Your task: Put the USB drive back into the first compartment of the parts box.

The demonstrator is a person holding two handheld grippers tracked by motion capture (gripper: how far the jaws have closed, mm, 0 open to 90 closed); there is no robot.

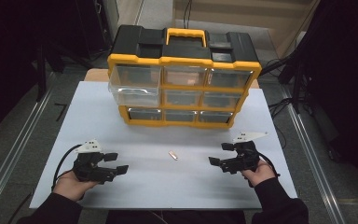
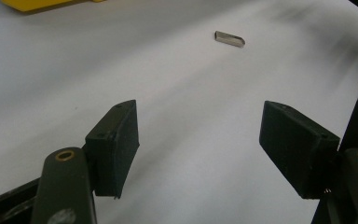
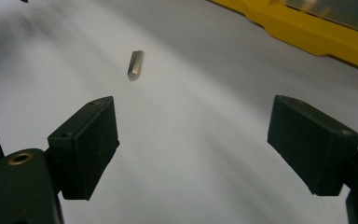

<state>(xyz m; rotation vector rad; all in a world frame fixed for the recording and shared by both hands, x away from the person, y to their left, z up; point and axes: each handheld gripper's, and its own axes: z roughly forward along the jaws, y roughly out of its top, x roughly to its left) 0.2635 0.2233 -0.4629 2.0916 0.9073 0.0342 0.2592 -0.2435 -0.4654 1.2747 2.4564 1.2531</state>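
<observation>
A small metal piece (image 1: pixel 173 155) lies flat on the white table top (image 1: pixel 168 184), between the two hands and in front of the drawer cabinet. The left gripper view has the piece (image 2: pixel 230 38) far ahead and to the right of my left gripper (image 2: pixel 199 140); the right gripper view has the piece (image 3: pixel 135 63) ahead and to the left of my right gripper (image 3: pixel 193 151). My left gripper (image 1: pixel 116 163) rests at the front left, open, nothing between its jaws. At the front right my right gripper (image 1: pixel 221 154) is open and holds nothing.
A yellow and black drawer cabinet (image 1: pixel 182 77) with several clear drawers stands at the back of the table; its top left drawer (image 1: pixel 135 84) is pulled out a little. Dark floor and metal rails flank the table.
</observation>
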